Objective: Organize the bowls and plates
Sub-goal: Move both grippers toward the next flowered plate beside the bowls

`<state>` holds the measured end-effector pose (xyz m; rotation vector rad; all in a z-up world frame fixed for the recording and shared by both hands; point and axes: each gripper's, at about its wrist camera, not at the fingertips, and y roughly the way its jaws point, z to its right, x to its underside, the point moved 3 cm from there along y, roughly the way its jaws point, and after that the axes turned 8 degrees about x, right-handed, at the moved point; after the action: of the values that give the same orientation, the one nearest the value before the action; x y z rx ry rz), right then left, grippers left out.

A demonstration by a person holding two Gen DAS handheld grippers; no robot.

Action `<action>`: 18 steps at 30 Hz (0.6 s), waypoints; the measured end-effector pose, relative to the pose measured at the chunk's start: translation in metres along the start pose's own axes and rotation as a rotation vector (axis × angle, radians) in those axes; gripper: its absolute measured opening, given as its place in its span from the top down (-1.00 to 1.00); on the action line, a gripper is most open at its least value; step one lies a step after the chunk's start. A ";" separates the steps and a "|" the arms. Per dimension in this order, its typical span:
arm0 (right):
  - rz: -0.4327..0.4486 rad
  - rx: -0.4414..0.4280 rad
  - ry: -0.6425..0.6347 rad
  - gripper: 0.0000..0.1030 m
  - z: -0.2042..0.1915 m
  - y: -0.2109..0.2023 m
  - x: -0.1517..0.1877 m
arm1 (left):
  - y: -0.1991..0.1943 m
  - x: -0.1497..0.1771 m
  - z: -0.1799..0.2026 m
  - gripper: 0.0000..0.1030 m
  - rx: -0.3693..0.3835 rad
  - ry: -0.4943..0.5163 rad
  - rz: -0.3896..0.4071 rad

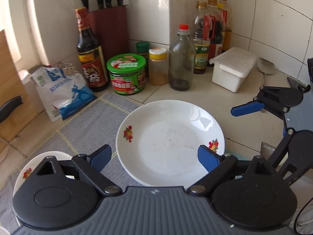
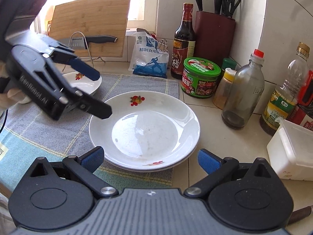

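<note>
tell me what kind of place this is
Almost certainly a home kitchen counter. A knife block stands against the tiled wall, sauce and oil bottles such as the dark vinegar bottle crowd the corner, and a wooden cutting board leans on a rack behind the white plate.

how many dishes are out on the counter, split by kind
large plates: 2, stacked, the top plate on a lower plate whose rim just shows
small dish: 1, the small dish on the cloth behind the left tongs
total: 3
</note>
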<state>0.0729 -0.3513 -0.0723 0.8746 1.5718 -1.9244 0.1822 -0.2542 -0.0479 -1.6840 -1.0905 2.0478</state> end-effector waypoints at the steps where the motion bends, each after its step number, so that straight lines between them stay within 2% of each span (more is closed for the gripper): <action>1: 0.005 -0.001 0.006 -1.00 -0.002 0.002 -0.002 | -0.007 0.008 0.003 -0.84 -0.043 -0.007 0.020; 4: 0.012 -0.027 0.015 -1.00 -0.010 0.008 -0.011 | -0.023 0.030 0.000 -0.84 -0.157 -0.074 0.041; 10: 0.013 -0.079 -0.028 -1.00 -0.039 0.023 -0.029 | -0.048 0.080 -0.030 -0.85 -0.332 -0.315 0.032; 13: 0.010 -0.124 -0.046 -1.00 -0.054 0.030 -0.039 | -0.055 0.102 -0.042 -0.84 -0.425 -0.367 0.009; 18: -0.006 -0.214 -0.039 -1.00 -0.073 0.041 -0.057 | -0.053 0.125 -0.056 -0.85 -0.472 -0.410 -0.024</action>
<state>0.1527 -0.2894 -0.0666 0.7388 1.7195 -1.7272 0.1855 -0.1182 -0.1035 -1.4446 -1.8369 2.3114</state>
